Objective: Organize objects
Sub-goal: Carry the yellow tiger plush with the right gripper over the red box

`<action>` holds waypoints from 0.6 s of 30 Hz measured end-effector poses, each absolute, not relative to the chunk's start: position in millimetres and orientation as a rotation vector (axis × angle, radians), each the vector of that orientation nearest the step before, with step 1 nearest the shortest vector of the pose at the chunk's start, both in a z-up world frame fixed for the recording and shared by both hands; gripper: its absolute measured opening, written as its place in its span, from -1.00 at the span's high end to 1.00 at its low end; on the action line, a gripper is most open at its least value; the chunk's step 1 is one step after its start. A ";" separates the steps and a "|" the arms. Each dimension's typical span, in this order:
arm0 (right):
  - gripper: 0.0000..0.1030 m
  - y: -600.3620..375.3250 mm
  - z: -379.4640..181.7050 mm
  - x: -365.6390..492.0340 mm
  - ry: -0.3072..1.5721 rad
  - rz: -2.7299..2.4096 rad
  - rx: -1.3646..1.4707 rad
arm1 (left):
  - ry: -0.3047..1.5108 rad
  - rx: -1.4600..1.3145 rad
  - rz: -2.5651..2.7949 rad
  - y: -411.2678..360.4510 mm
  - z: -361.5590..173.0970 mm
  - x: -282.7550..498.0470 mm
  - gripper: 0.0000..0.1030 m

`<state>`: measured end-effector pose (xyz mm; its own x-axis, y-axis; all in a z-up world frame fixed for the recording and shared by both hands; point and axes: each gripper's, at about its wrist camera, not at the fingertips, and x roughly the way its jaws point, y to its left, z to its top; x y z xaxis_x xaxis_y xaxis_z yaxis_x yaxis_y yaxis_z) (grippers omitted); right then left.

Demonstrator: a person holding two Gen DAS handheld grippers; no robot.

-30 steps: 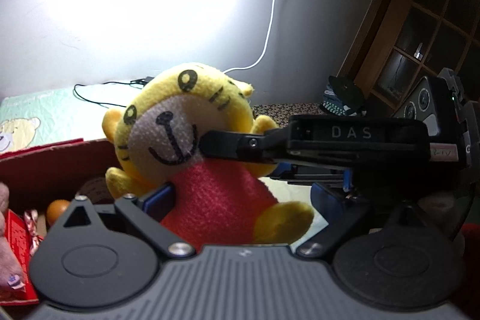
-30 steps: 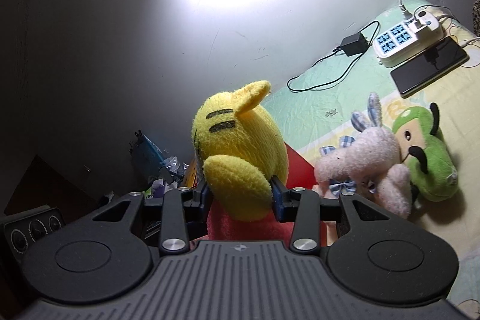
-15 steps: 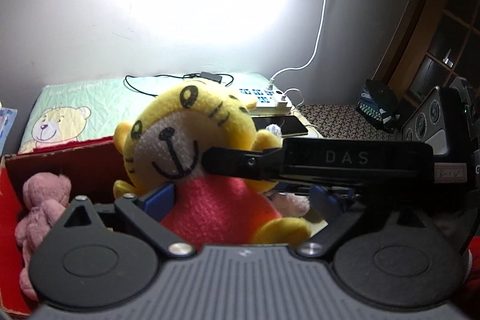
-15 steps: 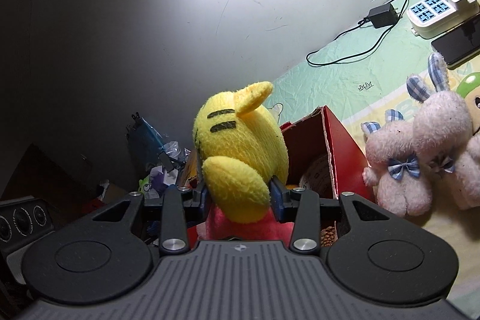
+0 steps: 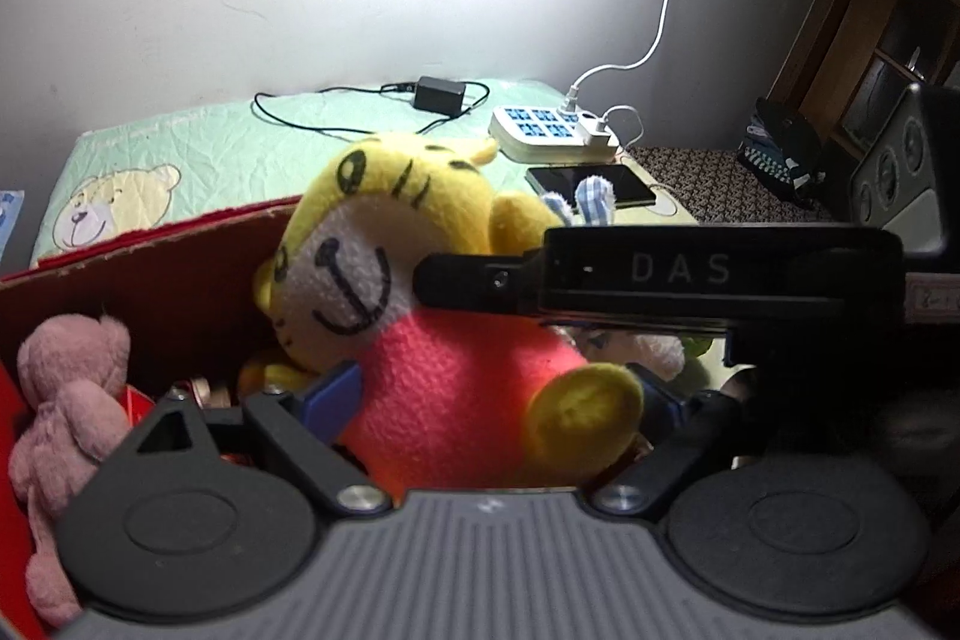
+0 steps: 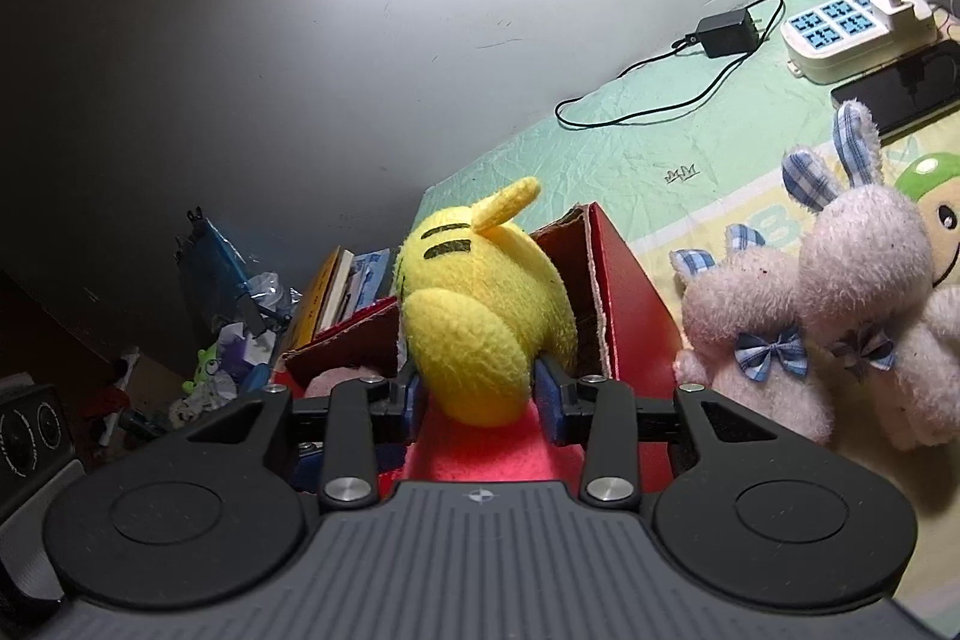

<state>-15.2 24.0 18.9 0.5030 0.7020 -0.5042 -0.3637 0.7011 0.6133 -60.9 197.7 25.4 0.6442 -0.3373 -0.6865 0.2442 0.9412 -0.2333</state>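
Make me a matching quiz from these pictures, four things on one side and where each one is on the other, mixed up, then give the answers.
Things:
1. tiger toy
2. pink bear
3. phone
4. white rabbit

Places:
A. on the green mat beside the power strip
B. inside the red box
C. held between the tools
D. lying on the mat outside the box

Pairs: 1-C, 2-B, 3-A, 4-D
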 end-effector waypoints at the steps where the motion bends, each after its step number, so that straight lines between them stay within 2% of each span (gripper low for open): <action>1: 0.24 25.6 17.3 -14.6 0.813 0.673 0.452 | 0.817 -0.125 -0.332 197.5 22.2 -58.2 -0.81; 4: 0.24 26.4 9.5 -12.1 0.846 0.673 0.447 | 0.840 -0.124 -0.329 200.0 14.6 -53.1 -0.78; 13: 0.20 30.6 12.5 -14.3 0.870 0.669 0.394 | 0.894 -0.163 -0.343 208.5 2.4 -42.7 -0.93; 18: 0.19 26.9 13.3 -16.3 0.886 0.661 0.417 | 0.917 -0.175 -0.345 210.5 -3.6 -38.7 -0.94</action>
<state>-16.3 26.9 13.3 0.4567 0.6818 -0.5714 -0.3528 0.7285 0.5872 -38.7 210.5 -3.6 0.5586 -0.3644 -0.7451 0.2171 0.9312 -0.2927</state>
